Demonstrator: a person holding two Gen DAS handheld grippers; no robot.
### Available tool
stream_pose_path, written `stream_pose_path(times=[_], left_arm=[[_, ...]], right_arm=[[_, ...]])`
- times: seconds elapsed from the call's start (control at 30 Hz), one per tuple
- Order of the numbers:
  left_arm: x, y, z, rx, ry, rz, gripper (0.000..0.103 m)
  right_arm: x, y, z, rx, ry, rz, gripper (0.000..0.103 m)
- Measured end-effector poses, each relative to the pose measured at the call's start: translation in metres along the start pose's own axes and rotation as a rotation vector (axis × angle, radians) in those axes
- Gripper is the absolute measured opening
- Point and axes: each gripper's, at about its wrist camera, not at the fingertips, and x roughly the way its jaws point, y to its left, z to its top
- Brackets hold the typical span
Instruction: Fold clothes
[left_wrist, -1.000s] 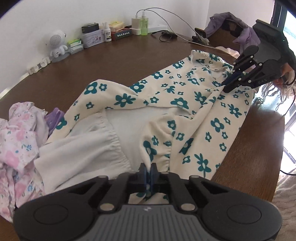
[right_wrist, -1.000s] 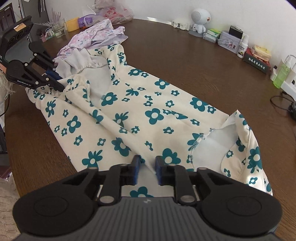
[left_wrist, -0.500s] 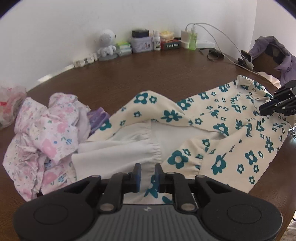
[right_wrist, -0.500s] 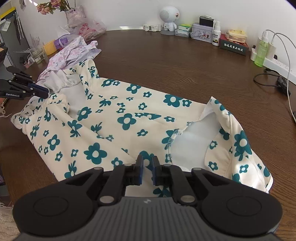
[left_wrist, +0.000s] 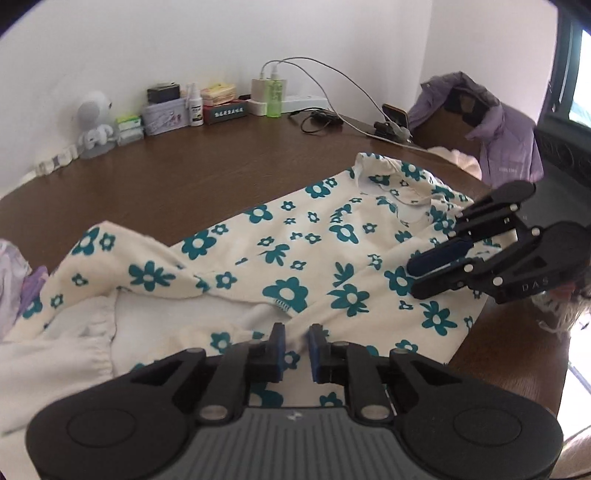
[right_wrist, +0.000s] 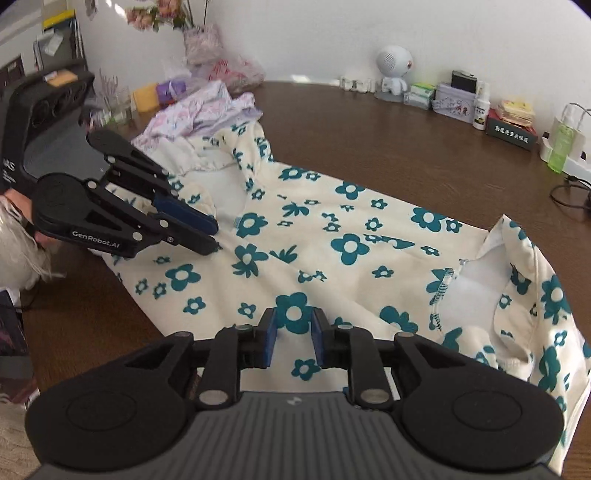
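A cream garment with teal flowers (left_wrist: 314, 251) lies spread across the brown table (left_wrist: 192, 173), its white lining showing at the turned-back edges (right_wrist: 476, 288). My left gripper (left_wrist: 295, 350) hovers open just over the garment's near edge, with nothing between its blue pads. My right gripper (right_wrist: 293, 339) is also open, low over the flowered cloth at the opposite end. Each appears in the other's view: the right gripper (left_wrist: 413, 278) above the collar end, the left gripper (right_wrist: 212, 238) above the cuffed end, both with fingers apart.
A pile of pink and lilac floral clothes (right_wrist: 207, 107) lies beside the garment's cuffed end. Along the wall stand a white speaker figure (left_wrist: 92, 122), boxes, a green bottle (left_wrist: 275, 98) and charger cables. A purple jacket (left_wrist: 495, 125) hangs on a chair past the table edge (left_wrist: 509, 332).
The left gripper, shut on the garment's edge a second ago, has let go and opened. The right gripper's fingers have spread wider. Both grippers have swung closer together over the garment.
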Motion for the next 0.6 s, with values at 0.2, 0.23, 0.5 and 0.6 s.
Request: stream_pose_path(times=[0.2, 0.23, 0.5, 0.6], left_arm=[[-0.047, 0.01, -0.031, -0.084, -0.053, 0.128, 0.031], [-0.053, 0.014, -0.04, -0.109, -0.051, 0.146, 0.033], [-0.101, 0.039, -0.104, -0.285, -0.039, 0.273, 0.031], [-0.119, 0.035, -0.108, -0.312, -0.081, 0.274, 0.027]], right_arm=[[-0.044, -0.005, -0.03, 0.052, -0.077, -0.109, 0.025], [-0.055, -0.008, -0.036, 0.066, -0.092, -0.137, 0.027], [-0.076, -0.049, -0.081, 0.238, -0.11, -0.249, 0.027], [-0.079, -0.05, -0.078, 0.265, -0.094, -0.258, 0.027]])
